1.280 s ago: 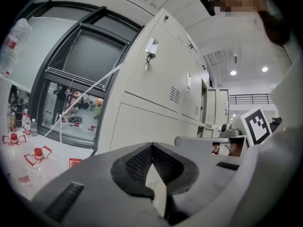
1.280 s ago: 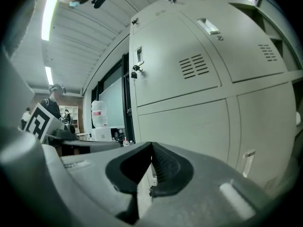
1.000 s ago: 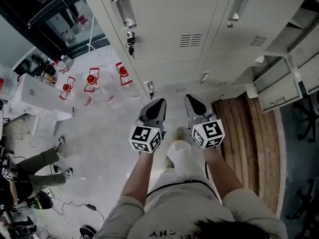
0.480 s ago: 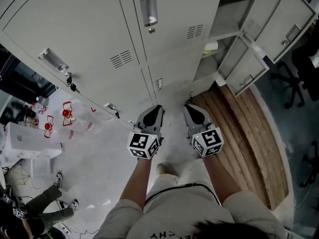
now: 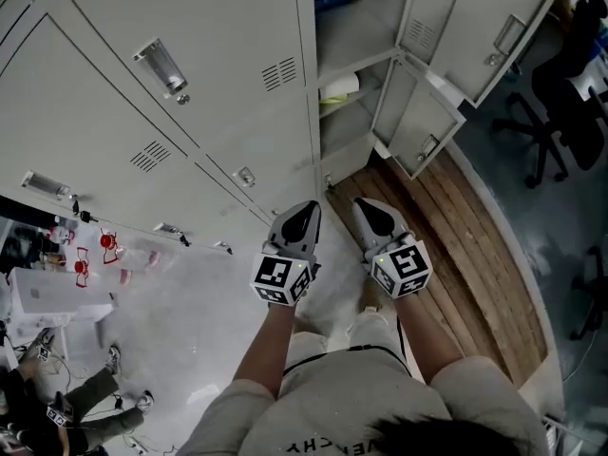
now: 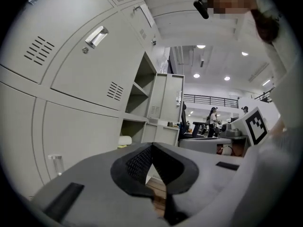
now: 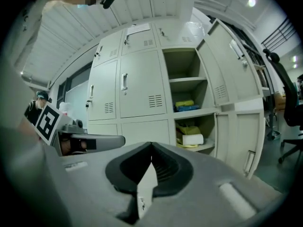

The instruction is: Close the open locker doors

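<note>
A bank of pale grey metal lockers (image 5: 218, 27) fills the upper frame, above wooden floor planks (image 5: 456, 245). Within the last second its upper open door (image 5: 494, 27) and lower open door (image 5: 423, 126) have shifted from the right edge to upper centre-right, so the approach looks nearly done. The left gripper (image 5: 302, 221) and right gripper (image 5: 375, 218) hang before them, jaws together, empty. The open compartments hold a white paper roll (image 7: 191, 139) and yellow and blue bundles (image 7: 184, 105).

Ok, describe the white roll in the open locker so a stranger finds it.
Look at the wall of pale lockers and find the two doors standing open. In the lower open compartment, a white roll lies on its side, the only white cylinder among yellow items.
</note>
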{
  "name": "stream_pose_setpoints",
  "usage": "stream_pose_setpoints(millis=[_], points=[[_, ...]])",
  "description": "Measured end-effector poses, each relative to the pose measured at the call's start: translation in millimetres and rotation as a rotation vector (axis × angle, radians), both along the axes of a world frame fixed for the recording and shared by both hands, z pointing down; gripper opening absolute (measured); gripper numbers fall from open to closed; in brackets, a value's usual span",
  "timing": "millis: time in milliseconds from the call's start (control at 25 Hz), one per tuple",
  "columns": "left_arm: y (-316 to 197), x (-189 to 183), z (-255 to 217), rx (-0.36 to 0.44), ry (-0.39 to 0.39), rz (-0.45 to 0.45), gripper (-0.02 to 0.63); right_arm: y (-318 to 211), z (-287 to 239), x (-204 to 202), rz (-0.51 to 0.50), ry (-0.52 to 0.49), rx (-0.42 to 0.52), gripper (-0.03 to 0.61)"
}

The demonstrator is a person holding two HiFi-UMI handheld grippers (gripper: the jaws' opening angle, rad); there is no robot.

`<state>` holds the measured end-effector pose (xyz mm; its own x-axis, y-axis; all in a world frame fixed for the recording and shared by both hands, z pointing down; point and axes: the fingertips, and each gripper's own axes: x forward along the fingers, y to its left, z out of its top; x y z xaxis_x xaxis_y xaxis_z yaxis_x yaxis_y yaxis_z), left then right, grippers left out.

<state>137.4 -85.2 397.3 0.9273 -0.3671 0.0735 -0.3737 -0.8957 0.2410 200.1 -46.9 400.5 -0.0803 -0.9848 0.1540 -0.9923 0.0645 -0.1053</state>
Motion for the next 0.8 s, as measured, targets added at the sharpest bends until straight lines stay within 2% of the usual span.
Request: stream_pose_setpoints(millis=[360,800], points=[[13,102,2,0.009,-0.003,0.039,-0.002,17,9,99,0.038,-0.018,-0.001,0.0],[16,203,21,-0.005,-0.008,0.036,-0.002,30,31,207,0.071,-0.013,-0.036,0.002]])
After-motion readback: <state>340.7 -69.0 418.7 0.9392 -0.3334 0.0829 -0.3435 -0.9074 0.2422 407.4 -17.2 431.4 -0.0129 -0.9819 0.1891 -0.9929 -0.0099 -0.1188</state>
